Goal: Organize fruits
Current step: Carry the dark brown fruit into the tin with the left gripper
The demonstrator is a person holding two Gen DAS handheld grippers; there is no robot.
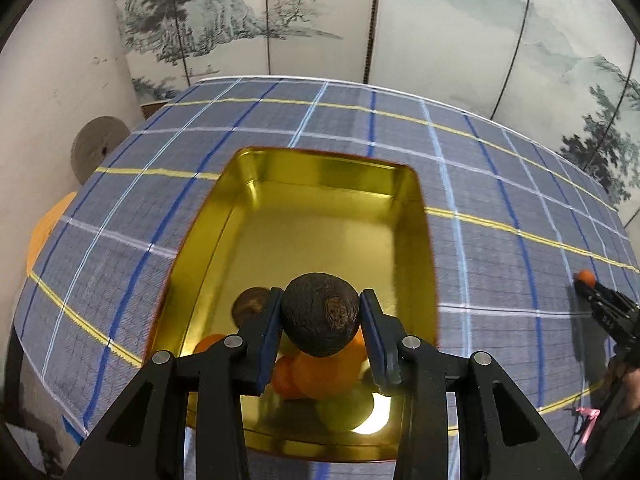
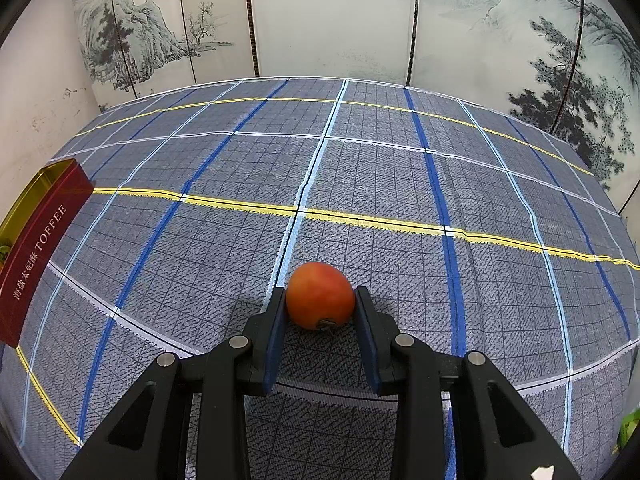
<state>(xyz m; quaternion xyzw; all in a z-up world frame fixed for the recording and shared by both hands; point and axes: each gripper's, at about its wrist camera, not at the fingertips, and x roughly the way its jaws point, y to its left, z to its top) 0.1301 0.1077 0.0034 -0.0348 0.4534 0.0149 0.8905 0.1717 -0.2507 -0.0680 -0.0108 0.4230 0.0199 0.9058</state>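
My left gripper [image 1: 320, 312] is shut on a dark brown round fruit [image 1: 316, 316] and holds it above the near end of a gold tin tray [image 1: 320, 168]. Under it in the tray lie orange fruits [image 1: 324, 372], a green fruit [image 1: 344, 410] and another brown fruit [image 1: 250, 304]. My right gripper [image 2: 320, 304] is shut on an orange-red fruit [image 2: 320, 294] that rests on the checked tablecloth; it also shows far right in the left wrist view [image 1: 588, 280].
The tin's red side marked TOFFEE [image 2: 36, 256] stands at the left edge of the right wrist view. A painted folding screen [image 2: 332, 20] backs the table. A grey disc [image 1: 96, 148] and an orange object [image 1: 44, 228] lie left of the table.
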